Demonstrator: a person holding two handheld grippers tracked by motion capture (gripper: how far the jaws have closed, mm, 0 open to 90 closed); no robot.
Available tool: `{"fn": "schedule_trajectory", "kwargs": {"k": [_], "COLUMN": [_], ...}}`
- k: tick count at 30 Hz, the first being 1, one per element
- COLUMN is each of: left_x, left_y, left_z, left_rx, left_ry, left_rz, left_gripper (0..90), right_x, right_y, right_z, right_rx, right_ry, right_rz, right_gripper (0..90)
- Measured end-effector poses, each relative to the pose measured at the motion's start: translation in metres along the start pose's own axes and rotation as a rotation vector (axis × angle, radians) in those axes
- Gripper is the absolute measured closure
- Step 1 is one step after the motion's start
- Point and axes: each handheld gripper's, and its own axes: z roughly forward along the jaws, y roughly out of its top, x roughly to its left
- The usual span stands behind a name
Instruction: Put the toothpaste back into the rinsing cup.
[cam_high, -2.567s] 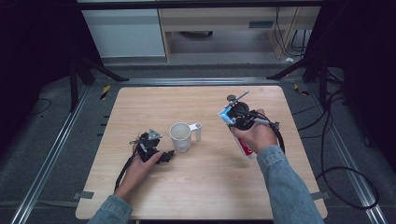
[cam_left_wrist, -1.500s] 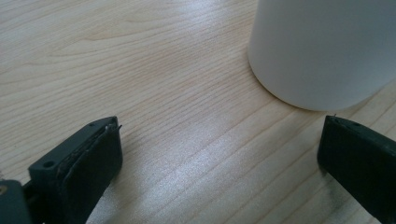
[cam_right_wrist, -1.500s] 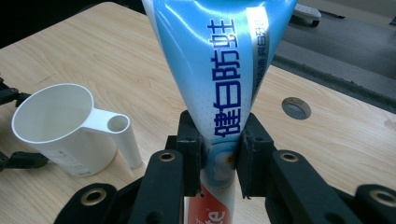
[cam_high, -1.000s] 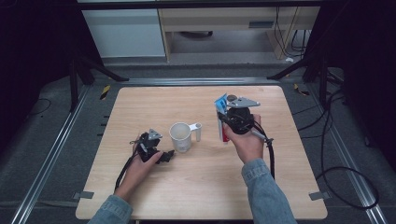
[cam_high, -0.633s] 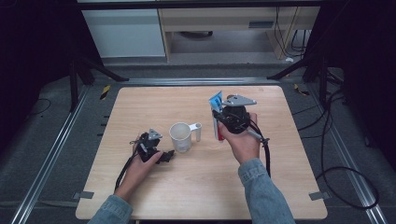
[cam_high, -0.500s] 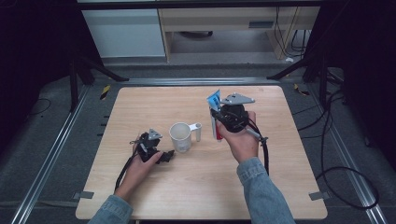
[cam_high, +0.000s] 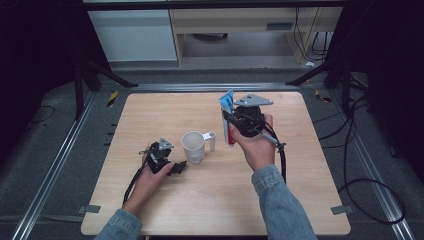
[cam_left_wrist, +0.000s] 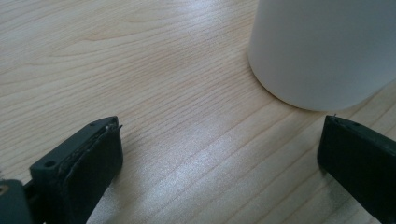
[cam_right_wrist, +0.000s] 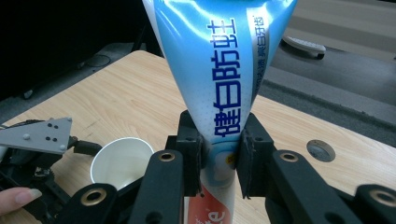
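Toothpaste tube (cam_right_wrist: 219, 88) clamped upright in right tongs (cam_right_wrist: 219, 161), above and just right of cup (cam_high: 193, 146). Left tongs (cam_left_wrist: 219, 149) agape beside cup. Advice: center tube over rim, lower slowly, then release.

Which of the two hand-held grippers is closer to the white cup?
Left. The left hand-held gripper rests on the table right beside the white cup; the right hand-held gripper is raised farther off, clamping a toothpaste tube.
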Motion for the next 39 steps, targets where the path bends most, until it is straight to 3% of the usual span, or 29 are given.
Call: {"fn": "schedule_trajectory", "kwargs": {"k": [15, 21, 29, 39], "left_x": [0.0, 0.0, 0.0, 0.0], "left_y": [0.0, 0.0, 0.0, 0.0], "left_z": [0.0, 0.0, 0.0, 0.0], "left_rx": [0.002, 0.002, -0.001, -0.001], "left_ry": [0.002, 0.003, 0.001, 0.001], "left_rz": [0.001, 0.0, -0.004, -0.004], "left_gripper": [0.0, 0.0, 0.0, 0.0], "right_x": [0.005, 0.008, 0.004, 0.014], "right_y": [0.017, 0.024, 0.028, 0.04], "right_z": [0.001, 0.003, 0.003, 0.01], "right_rx": [-0.041, -0.051, -0.058, -0.069], "right_ry": [0.006, 0.003, -0.005, 0.008], "right_rz": [0.007, -0.014, -0.005, -0.021], "right_gripper": [73.5, 73.4, 73.5, 73.3]}}
